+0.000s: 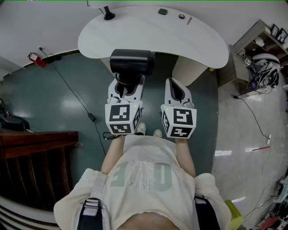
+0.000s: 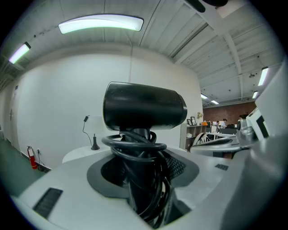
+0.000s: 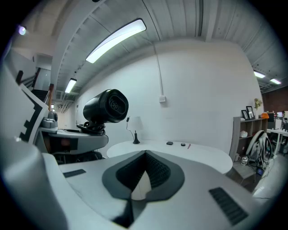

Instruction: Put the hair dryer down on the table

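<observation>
A black hair dryer [image 1: 132, 63] stands upright in my left gripper [image 1: 127, 87], barrel on top, just short of the white table's [image 1: 153, 40] near edge. In the left gripper view its handle, wrapped in black cord [image 2: 135, 146], sits between the jaws of that gripper [image 2: 141, 179], which is shut on it, under the barrel of the hair dryer [image 2: 144, 108]. Beside it on the right, my right gripper [image 1: 176, 92] is level with it; in its own view the right gripper [image 3: 145, 155] has its tips together and holds nothing. The hair dryer [image 3: 105, 106] shows there at the left.
On the table's far side are a black lamp base [image 1: 108, 14], two small dark items [image 1: 163, 11] and a red pen [image 1: 189, 20]. A shelf unit [image 1: 258, 49] with cables stands right, dark wooden furniture [image 1: 36, 166] left. A cable [image 1: 76, 96] runs across the green floor.
</observation>
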`<state>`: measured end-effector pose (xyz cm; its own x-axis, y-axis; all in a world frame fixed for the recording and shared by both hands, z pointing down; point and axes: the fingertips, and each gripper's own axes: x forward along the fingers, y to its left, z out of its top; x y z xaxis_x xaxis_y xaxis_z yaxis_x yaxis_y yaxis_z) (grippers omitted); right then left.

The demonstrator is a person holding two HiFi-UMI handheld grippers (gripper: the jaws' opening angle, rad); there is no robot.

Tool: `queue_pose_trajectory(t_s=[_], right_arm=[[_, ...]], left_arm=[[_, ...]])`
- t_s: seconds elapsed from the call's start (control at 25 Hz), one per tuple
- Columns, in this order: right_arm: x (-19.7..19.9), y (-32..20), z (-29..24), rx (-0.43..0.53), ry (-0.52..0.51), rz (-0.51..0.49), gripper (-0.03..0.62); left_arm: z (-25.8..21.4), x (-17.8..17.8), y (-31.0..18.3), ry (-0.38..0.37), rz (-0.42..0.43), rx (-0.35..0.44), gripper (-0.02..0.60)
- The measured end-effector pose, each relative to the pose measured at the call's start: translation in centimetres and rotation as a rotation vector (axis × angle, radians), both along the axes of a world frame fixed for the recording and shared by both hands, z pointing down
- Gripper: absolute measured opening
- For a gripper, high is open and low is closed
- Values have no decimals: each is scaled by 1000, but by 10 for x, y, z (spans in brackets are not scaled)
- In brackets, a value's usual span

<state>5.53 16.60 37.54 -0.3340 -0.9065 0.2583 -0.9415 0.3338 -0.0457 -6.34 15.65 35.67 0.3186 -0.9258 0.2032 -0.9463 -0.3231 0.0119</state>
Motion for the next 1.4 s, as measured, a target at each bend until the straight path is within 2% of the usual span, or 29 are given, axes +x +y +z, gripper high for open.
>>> queue_pose_trajectory(t_s=[0.48,0.72,1.08,1.4], right_arm=[[-20,-5,3,0,2,7,2],[-37,-15,-8,32,-105,12,3],[-59,-27,1,37,-35,41,3],[-50,-77,8,42,-44,59,3]], left_arm=[[0,-19,-6,35,42,11,225],[-5,-36,-18,56,63,33,225],[-8,-68,-43,96,104,49,225],[-6,-63,-88,113,116,57,225]])
